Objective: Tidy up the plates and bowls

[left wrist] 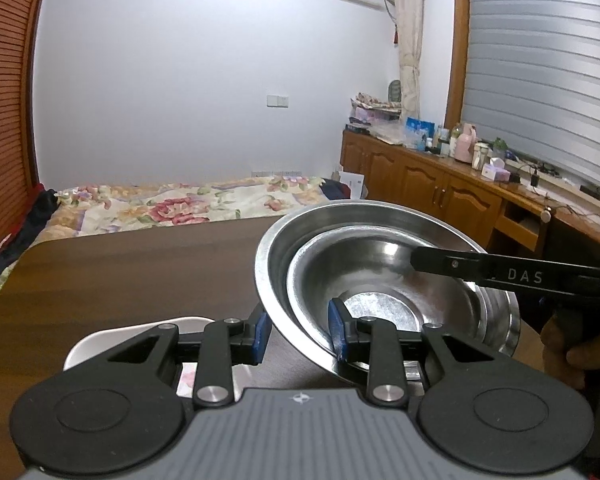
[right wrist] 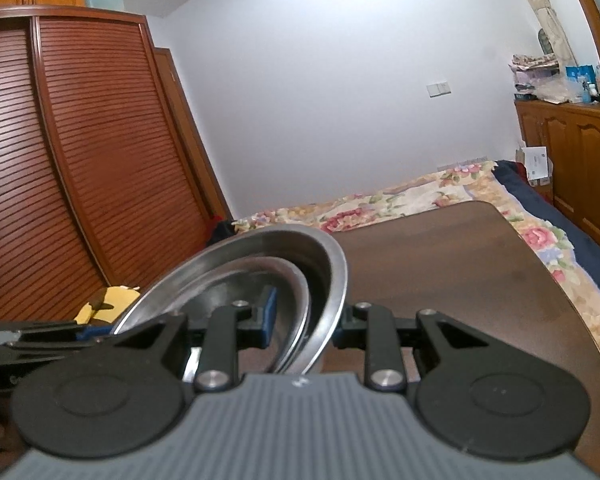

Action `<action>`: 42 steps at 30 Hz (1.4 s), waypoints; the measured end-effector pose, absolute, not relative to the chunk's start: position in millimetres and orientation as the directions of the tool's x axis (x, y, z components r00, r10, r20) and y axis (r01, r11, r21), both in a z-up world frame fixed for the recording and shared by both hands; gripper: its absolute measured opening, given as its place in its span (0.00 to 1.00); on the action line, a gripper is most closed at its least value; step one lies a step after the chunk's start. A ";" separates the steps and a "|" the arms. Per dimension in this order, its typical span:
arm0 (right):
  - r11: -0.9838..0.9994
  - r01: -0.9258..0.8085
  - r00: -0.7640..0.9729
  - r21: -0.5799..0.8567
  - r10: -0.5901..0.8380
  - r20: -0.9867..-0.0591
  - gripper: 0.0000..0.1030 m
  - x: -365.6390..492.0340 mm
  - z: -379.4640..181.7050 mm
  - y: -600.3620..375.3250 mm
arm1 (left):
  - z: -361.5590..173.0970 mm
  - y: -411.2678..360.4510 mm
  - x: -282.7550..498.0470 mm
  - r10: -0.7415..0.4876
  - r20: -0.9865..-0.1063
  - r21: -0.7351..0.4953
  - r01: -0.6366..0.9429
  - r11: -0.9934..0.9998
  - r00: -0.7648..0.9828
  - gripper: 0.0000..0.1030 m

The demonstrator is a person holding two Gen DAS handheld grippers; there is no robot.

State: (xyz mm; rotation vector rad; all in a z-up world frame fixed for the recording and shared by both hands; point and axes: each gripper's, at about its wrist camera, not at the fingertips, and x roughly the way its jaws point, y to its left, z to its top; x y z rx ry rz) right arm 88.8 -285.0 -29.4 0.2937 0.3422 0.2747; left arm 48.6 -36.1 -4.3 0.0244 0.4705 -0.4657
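Note:
A large steel bowl (left wrist: 276, 248) has a smaller steel bowl (left wrist: 380, 280) nested inside it; both are tilted above the dark wooden table (left wrist: 140, 272). My left gripper (left wrist: 300, 334) straddles the near rims, one blue pad inside, one outside. My right gripper (right wrist: 306, 322) straddles the opposite rims of the same large bowl (right wrist: 332, 272) and inner bowl (right wrist: 260, 276). Its finger (left wrist: 460, 266) reaches over the bowls in the left wrist view. A white plate (left wrist: 100, 340) lies on the table under my left gripper.
A bed with a floral cover (left wrist: 180, 208) stands past the table's far edge. A wooden cabinet with clutter (left wrist: 440, 184) runs along the right wall. A slatted wardrobe (right wrist: 80, 160) stands on the left. The table's rounded right edge (right wrist: 580, 312) is close.

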 end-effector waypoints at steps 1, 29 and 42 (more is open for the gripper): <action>0.921 -0.219 0.905 0.324 0.315 -0.285 0.28 89.4 -28.3 -283.3 | -2.9 -34.2 47.8 -0.425 -0.440 -0.084 0.434 0.897 0.791 0.32; 0.874 -0.381 0.842 0.300 0.462 -0.278 0.28 104.1 -10.9 -211.6 | 17.7 40.5 32.6 -0.288 -0.443 -0.068 0.289 0.955 0.849 0.32; 0.864 -0.421 0.809 0.276 0.495 -0.317 0.28 106.6 -16.5 -184.6 | 6.2 66.3 29.9 -0.255 -0.470 -0.081 0.246 0.966 0.845 0.32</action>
